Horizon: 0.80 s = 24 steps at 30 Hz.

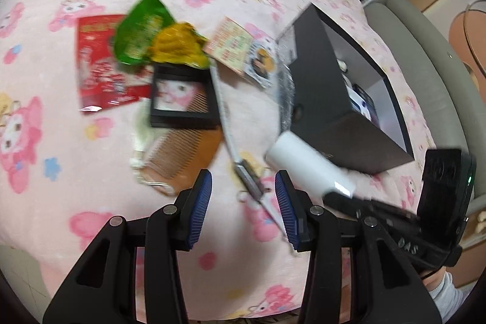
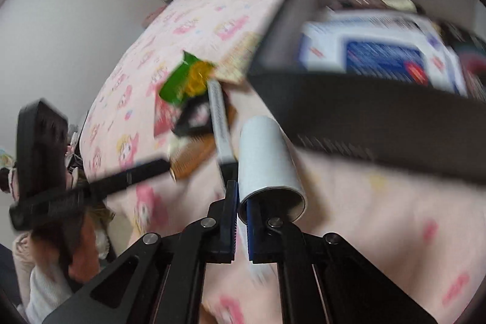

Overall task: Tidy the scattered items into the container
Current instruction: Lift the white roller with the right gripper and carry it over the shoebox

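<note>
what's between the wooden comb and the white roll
A long white ruler-like strip with a dark metal end lies on the blanket between the comb and roll, in both views.

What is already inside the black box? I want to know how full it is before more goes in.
In the black box lies a white-and-blue printed package, with darker items at the far-right edge, too blurred to name. Whatever lies beneath the package, and the box floor, is covered.

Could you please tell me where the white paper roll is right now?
The white paper roll is pinched by its rim in the right gripper, just before the black box.
</note>
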Tool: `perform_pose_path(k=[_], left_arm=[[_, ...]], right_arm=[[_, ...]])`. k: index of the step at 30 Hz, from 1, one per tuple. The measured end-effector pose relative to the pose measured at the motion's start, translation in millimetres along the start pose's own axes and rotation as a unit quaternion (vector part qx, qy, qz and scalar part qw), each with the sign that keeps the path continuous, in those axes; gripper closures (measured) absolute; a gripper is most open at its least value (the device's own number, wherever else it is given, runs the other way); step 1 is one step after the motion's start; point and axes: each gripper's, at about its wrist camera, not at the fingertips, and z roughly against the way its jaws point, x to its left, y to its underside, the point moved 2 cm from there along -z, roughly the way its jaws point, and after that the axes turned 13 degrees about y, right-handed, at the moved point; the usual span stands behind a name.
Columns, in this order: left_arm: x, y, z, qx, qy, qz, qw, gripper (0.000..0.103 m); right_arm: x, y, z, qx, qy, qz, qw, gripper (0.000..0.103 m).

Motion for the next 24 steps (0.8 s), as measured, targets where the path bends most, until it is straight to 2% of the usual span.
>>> perform_pose_path(k=[3, 6, 9, 14, 18, 20, 21, 24], left_arm=[[-17, 2, -23, 0.032, 0.023, -0.012, 0.9991, 0.059], [-39, 5, -44, 0.06, 0.022, -0.047, 0.9968, 0.059], [-51, 0, -56, 0.062, 0.014, -0.064, 0.9959, 0.059], [-57, -9, -69, 0.062, 0.03, -0.063, 0.9956, 0.06], [-67, -1, -77, 0.093, 0.057, -0.069, 0.9917, 0.07], [-76, 8, -77, 0.108, 0.071, -0.078, 0.9885, 0.07], [-81, 12, -76, 0.112, 0.072, -0.085, 0.9874, 0.07], [-82, 8, -74, 0.091, 0.041, -0.093, 0.9907, 0.07]], right_arm=[[-22, 13, 7, 0.017, -0.004, -0.007, 1.0, 0.098], [-36, 20, 11, 0.028, 0.011, -0.004, 1.0, 0.093], [-48, 21, 13, 0.032, 0.012, -0.028, 0.999, 0.093], [-57, 21, 17, 0.025, 0.043, -0.036, 0.998, 0.089], [-64, 19, 20, 0.018, 0.061, -0.047, 0.997, 0.088], [-70, 19, 23, 0.013, 0.076, -0.056, 0.995, 0.087], [-73, 18, 25, 0.009, 0.083, -0.061, 0.995, 0.086], [-83, 18, 32, -0.003, 0.103, -0.073, 0.992, 0.086]])
